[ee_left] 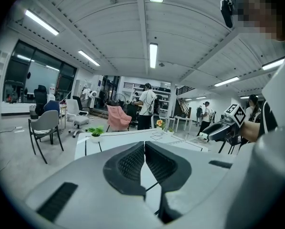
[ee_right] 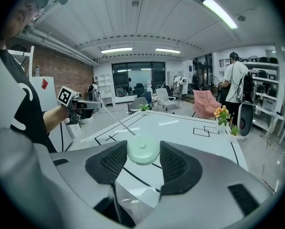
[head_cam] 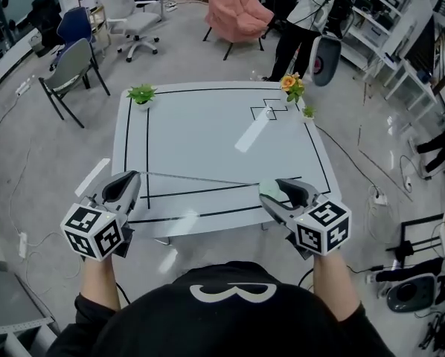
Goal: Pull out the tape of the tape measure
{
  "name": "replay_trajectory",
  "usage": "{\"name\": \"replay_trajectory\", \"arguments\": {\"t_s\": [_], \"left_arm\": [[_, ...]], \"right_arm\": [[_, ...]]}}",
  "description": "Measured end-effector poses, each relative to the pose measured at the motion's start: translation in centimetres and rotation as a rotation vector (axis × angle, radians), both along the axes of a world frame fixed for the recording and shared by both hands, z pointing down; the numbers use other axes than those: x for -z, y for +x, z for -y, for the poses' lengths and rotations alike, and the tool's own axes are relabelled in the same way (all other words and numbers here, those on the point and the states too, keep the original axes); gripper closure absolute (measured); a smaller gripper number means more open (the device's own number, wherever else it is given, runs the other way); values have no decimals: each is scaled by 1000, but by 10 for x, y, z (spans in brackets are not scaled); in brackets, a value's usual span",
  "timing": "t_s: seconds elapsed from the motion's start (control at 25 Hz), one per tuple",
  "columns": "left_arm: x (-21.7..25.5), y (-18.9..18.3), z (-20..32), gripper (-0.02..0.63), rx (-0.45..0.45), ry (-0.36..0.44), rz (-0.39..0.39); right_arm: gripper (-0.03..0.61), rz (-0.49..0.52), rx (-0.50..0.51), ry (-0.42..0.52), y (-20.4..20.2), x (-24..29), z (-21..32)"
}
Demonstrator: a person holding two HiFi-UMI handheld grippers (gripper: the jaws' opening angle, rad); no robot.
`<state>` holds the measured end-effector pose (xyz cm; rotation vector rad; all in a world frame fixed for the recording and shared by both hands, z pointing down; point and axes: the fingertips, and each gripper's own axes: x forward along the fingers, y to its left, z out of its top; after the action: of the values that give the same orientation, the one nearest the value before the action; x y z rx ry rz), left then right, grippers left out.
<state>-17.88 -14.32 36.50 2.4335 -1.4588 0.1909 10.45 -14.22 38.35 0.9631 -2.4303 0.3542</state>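
1. My right gripper [head_cam: 276, 188] clamps the round, pale green tape measure [ee_right: 142, 150] by its sides, above the table's [head_cam: 207, 129] near edge.
2. My left gripper [ee_left: 145, 149], jaws pressed together, pinches the end of the tape [head_cam: 200, 179].
3. The case looks light and smooth. The thin tape probably slips easily, so I grip its tip flat.

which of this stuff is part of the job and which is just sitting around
In the job: tape measure, pulled-out tape, left gripper, right gripper.
Just lying about: green plant, orange flowers, pink chair, grey chair.
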Motion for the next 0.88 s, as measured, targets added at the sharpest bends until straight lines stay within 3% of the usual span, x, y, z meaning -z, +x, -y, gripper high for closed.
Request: {"name": "replay_trajectory", "arguments": {"t_s": [0.48, 0.88], "left_arm": [[-5, 21, 13, 601, -45, -22, 3], [-39, 30, 42, 601, -60, -105, 41]], "right_arm": [[359, -15, -16, -9, 9, -9, 10], [359, -57, -23, -59, 17, -46, 40]]}}
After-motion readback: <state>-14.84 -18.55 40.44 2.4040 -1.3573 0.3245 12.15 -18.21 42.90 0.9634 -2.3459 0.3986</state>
